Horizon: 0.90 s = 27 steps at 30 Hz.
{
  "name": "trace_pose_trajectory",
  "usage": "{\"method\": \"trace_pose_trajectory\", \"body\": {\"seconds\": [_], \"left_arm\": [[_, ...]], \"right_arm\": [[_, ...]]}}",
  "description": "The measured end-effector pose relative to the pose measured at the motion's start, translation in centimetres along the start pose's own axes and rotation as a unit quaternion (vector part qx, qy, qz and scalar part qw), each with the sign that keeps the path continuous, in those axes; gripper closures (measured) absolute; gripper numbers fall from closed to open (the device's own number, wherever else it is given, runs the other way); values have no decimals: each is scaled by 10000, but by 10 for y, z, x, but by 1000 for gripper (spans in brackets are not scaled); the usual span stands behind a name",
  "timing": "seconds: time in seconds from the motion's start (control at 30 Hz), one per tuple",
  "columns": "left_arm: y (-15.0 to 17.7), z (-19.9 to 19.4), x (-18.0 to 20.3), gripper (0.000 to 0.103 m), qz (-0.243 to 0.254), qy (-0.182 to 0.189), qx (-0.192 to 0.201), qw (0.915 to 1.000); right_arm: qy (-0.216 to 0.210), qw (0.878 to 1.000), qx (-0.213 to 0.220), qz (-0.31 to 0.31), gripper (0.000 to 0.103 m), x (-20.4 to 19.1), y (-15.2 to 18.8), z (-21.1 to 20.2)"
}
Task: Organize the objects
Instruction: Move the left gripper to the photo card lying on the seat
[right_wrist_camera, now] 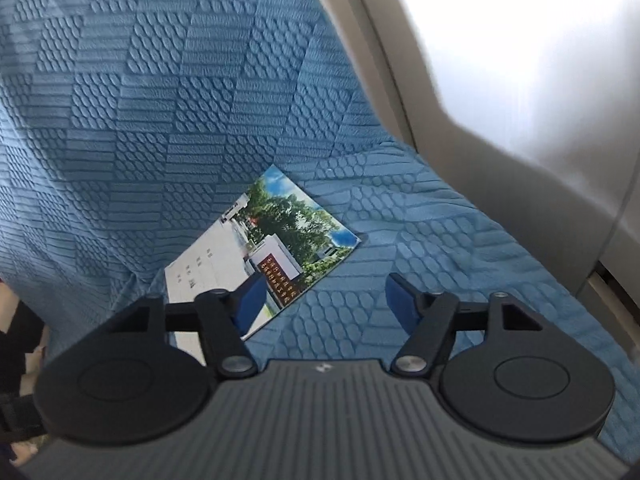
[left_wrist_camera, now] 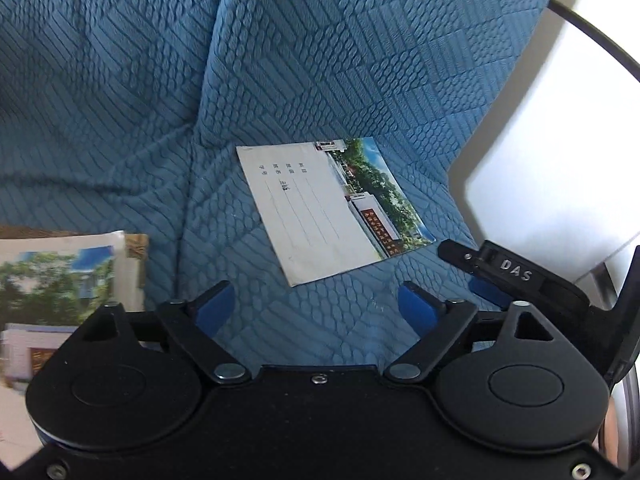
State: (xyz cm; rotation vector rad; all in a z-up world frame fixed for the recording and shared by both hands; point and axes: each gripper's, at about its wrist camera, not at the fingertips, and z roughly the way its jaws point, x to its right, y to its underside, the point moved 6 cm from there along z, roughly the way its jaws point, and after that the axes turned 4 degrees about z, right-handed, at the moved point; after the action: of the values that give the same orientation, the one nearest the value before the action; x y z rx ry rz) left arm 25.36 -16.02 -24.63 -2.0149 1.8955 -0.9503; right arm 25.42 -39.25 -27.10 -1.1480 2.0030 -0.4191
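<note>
We see one notebook (left_wrist_camera: 328,208) flat on the blue sofa cover (left_wrist_camera: 280,60), apart from a stack (left_wrist_camera: 60,280) at left, likely its destination. Left gripper (left_wrist_camera: 316,308) and right gripper (right_wrist_camera: 326,304) both wide, empty, angled down at it.

- A notebook (left_wrist_camera: 320,208) lies flat on the quilted sofa cover (left_wrist_camera: 120,100), centre of the left wrist frame, beyond the left gripper (left_wrist_camera: 316,308).
- A stack of similar notebooks (left_wrist_camera: 68,292) sits at lower left.
- The right gripper (right_wrist_camera: 326,304) enters at lower right, near the notebook's corner.
- In the right wrist frame, its left finger (right_wrist_camera: 250,306) overlaps the notebook's near edge.
</note>
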Motion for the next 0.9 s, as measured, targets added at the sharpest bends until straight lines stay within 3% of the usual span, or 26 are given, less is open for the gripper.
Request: {"method": "trace_pose_trajectory", "body": {"seconds": [0.3,0.53,0.8,0.9], "left_arm": [[-9,47,7,39,-173,-15,-135,9998],[-10,74,-8,66,-449,-140,-290,9985],[-14,80,-10,73,-327,-261,-253,9988],[-13,79,-10,74,-314,-263,-257,9988]], "right_arm": [[2,10000,-58,-71,44,-8,-16,37],[66,9999,-57,-106,47,-7,-18,51],[-171,9998,-55,14,45,-12,-20,57],[-450,9979,-111,448,45,-5,-22,58]]}}
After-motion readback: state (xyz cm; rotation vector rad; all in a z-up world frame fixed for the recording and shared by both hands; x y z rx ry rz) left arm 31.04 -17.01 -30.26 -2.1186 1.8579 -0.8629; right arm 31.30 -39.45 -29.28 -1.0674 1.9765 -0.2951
